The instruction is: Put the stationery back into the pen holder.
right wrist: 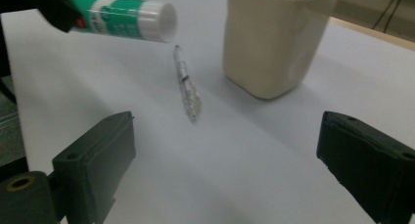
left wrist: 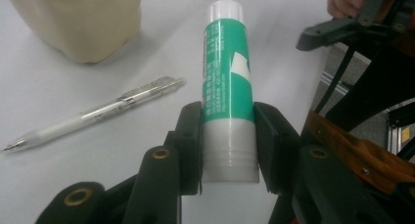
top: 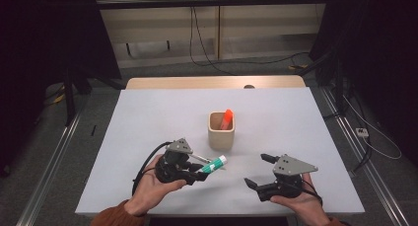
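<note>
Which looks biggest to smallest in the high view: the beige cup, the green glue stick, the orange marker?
1. Beige cup, clearly largest.
2. Green glue stick, held in the left gripper.
3. Orange marker, though the cup hides its lower part, so the last two are unsure.

Bystanders on my table, unhandled

I list a beige pot (top: 221, 132) holding an orange marker (top: 226, 119), beyond the left gripper; a clear pen (left wrist: 93, 114) lying under it; white tabletop (top: 148, 117); cables (top: 207, 58) on the floor behind.
</note>
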Motion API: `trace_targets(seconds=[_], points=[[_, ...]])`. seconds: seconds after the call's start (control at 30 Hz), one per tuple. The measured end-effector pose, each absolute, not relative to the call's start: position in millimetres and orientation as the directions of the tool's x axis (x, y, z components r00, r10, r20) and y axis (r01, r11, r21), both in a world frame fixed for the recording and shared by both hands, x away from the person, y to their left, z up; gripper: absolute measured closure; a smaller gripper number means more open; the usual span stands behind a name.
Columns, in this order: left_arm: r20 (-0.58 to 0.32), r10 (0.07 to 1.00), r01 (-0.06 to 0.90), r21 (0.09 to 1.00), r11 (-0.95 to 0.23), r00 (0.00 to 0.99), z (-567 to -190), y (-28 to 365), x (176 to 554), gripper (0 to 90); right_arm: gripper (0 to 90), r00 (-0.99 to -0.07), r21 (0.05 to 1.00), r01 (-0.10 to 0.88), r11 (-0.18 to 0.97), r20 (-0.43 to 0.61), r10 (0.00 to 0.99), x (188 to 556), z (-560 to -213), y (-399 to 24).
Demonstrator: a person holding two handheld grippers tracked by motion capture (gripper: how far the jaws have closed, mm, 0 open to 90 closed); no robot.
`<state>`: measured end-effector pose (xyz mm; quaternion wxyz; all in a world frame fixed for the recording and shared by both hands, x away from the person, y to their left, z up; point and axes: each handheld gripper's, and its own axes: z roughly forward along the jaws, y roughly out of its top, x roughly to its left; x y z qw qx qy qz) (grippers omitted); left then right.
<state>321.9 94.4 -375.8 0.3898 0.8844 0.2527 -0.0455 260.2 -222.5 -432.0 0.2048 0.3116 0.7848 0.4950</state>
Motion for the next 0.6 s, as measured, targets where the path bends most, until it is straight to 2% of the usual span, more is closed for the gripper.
trace_targets(seconds=[0.2, 0.43, 0.6], points=[[-0.269, 0.410, 0.478, 0.653, -0.588, 0.872, -373.2, 95.1, 326.1, 65.7, 6.8, -0.746, 0.851, 0.175, 0.496, -0.214, 0.630, 260.6, -425.2, -199.4], [-0.260, 0.386, 0.456, 0.648, -0.610, 0.885, -370.5, 90.2, 327.3, 65.7, 9.4, -0.752, 0.814, 0.115, 0.569, -0.303, 0.586, 265.0, -426.5, -181.2], [-0.261, 0.372, 0.447, 0.647, -0.617, 0.891, -369.6, 84.7, 329.4, 65.8, 12.3, -0.734, 0.762, 0.049, 0.646, -0.411, 0.540, 262.3, -423.8, -171.6]])
